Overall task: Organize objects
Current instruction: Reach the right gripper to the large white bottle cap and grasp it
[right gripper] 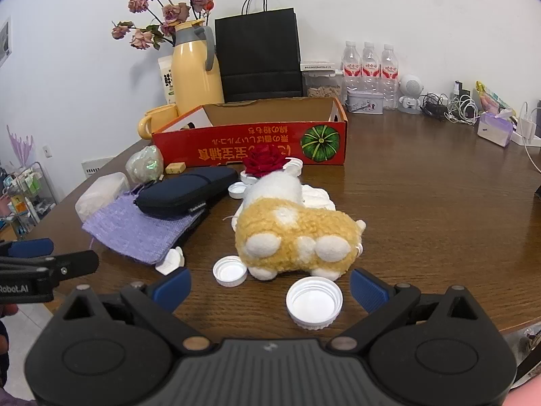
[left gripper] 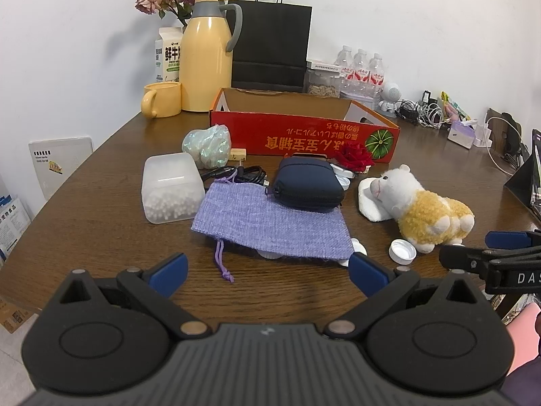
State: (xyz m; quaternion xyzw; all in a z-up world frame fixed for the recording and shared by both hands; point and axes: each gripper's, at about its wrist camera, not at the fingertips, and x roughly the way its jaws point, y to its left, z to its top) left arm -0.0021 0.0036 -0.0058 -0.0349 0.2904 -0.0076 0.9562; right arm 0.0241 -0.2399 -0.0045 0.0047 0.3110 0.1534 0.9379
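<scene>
A red cardboard box (left gripper: 304,135) (right gripper: 250,142) stands open at the back of the brown table. In front of it lie a purple knitted pouch (left gripper: 270,223) (right gripper: 135,226), a navy zip case (left gripper: 307,182) (right gripper: 186,193), a plush sheep (left gripper: 419,206) (right gripper: 294,233), a red rose (left gripper: 355,157) (right gripper: 263,162), a translucent tub (left gripper: 169,186) and white caps (left gripper: 402,251) (right gripper: 314,301). My left gripper (left gripper: 268,275) is open just short of the pouch. My right gripper (right gripper: 270,287) is open with a white cap between its blue fingers, just behind the sheep.
A yellow jug (left gripper: 206,57), a yellow mug (left gripper: 162,99), a milk carton, a black paper bag (left gripper: 270,44) and water bottles (left gripper: 361,67) line the back wall. Cables and chargers (right gripper: 453,108) crowd the far right. The table edge runs close below both grippers.
</scene>
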